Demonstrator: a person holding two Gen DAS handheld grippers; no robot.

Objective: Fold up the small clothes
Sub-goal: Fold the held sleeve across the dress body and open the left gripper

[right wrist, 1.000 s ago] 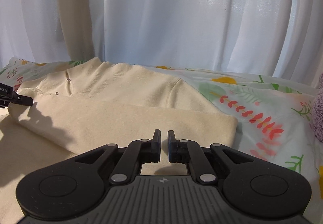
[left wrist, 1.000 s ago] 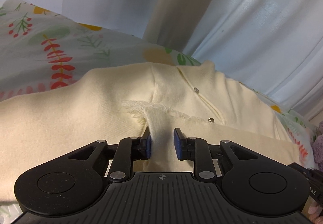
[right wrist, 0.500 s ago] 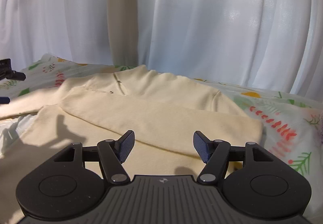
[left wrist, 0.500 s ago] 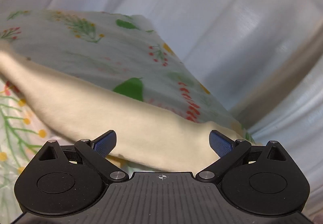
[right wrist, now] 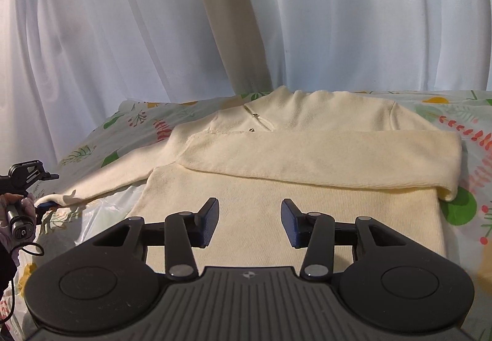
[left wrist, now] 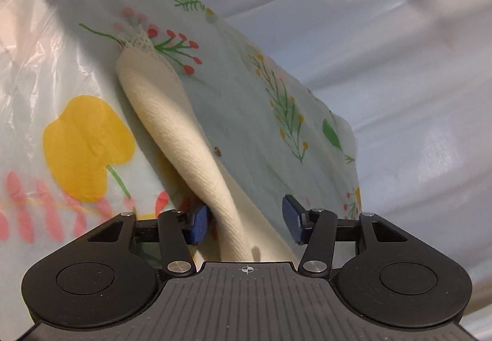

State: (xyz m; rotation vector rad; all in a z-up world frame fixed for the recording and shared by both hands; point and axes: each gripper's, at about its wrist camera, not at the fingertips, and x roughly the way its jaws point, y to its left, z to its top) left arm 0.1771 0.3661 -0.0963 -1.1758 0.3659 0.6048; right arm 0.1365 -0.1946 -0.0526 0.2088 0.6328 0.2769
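A cream sweater lies flat on the floral sheet, its collar at the far side near the white curtain. 1 sleeve is folded across the chest; the other sleeve stretches out to the left. The left gripper is closing, and this sleeve passes between its 2 blue pads, touching only 1 pad. The right gripper hovers over the near hem, its jaws half wide and closing, with nothing between them.
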